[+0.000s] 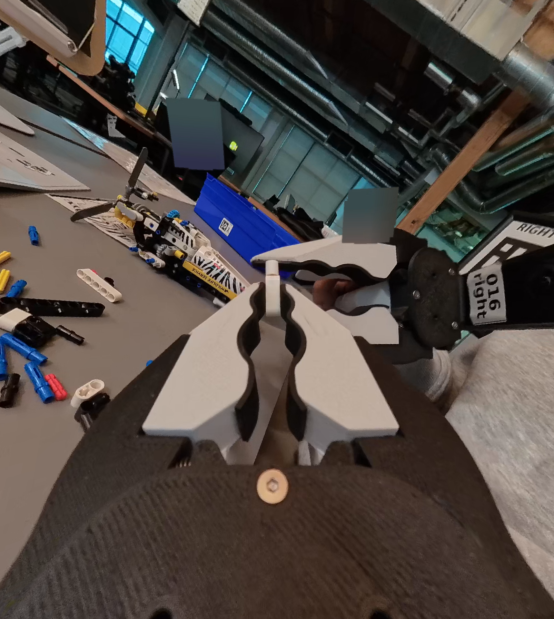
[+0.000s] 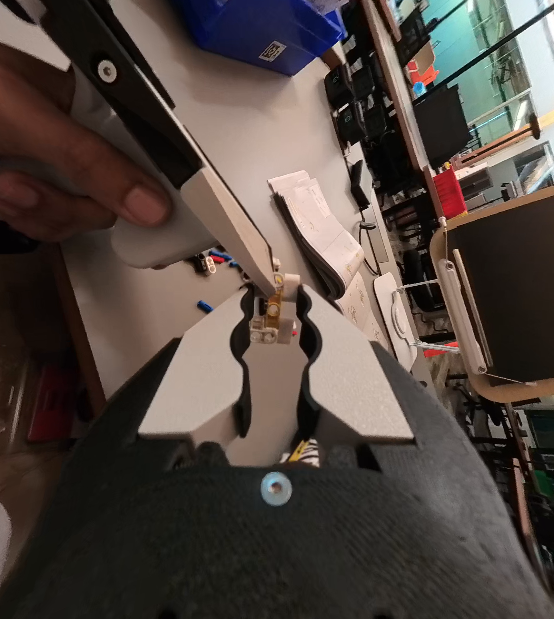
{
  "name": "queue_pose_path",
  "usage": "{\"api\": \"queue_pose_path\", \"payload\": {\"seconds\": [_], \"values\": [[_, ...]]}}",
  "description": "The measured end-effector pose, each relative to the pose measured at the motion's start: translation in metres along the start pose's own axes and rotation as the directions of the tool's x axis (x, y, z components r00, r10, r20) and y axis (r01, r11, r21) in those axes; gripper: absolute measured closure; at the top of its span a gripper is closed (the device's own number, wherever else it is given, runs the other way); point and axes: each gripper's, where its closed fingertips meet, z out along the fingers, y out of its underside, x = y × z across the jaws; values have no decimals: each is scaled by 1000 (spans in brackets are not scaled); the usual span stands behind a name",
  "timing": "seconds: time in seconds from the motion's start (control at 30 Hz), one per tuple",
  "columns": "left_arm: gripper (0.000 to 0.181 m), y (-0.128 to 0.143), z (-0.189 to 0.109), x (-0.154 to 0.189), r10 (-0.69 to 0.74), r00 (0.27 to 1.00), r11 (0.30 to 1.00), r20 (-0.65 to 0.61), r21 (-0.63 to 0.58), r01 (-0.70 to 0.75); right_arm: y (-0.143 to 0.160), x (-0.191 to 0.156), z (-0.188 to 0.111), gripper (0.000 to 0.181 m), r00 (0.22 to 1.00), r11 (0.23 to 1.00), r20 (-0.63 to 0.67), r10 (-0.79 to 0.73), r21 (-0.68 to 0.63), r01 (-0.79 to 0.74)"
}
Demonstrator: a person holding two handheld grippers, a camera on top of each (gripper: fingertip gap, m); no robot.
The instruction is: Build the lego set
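I was working in an industrial workshop-lab: exposed ducts (image 1: 537, 77) at two o'clock, monitors (image 2: 443, 124), workbenches (image 1: 68, 368), blue bin (image 1: 242, 214).

Your tabletop (image 1: 68, 435) is plain grey. At its far edge you have a blue plastic bin (image 1: 235, 214) with a small square code sticker on its side. Behind the bin, dark monitors (image 2: 443, 124) stand on a neighbouring desk, and you can see black chargers (image 2: 352, 97) grouped near that edge. A wood-framed dark panel (image 2: 517, 288) hangs beside the tabletop. Overhead, silver ventilation ducts (image 1: 537, 83) run along the ceiling, with tall windows (image 1: 128, 37) beyond
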Motion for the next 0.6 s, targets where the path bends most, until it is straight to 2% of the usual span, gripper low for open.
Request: {"api": "queue_pose_path", "payload": {"seconds": [0.1,0.17,0.2,0.3,0.6], "values": [[176,-6,-2,3,-50,998,998,-47,45,52,-5,3,-1,155,999,999,-26,29,44,-28],[176,-13,-6,2,-85,994,992,-64,84,90,-7,1,-2,135,993,992,22,114,58,-115],[176,-15,-8,2,-98,992,990,-75,99,105,-9,4,-4,132,987,985,36,157,71,-159],[176,-20,-12,2,-132,985,982,-107,124,145,-16,12,-11,133,972,962,47,230,138,-235],[176,-28,-18,5,-177,967,967,-183,151,206,-15,8,-8,142,993,983,-5,121,143,-119]]}}
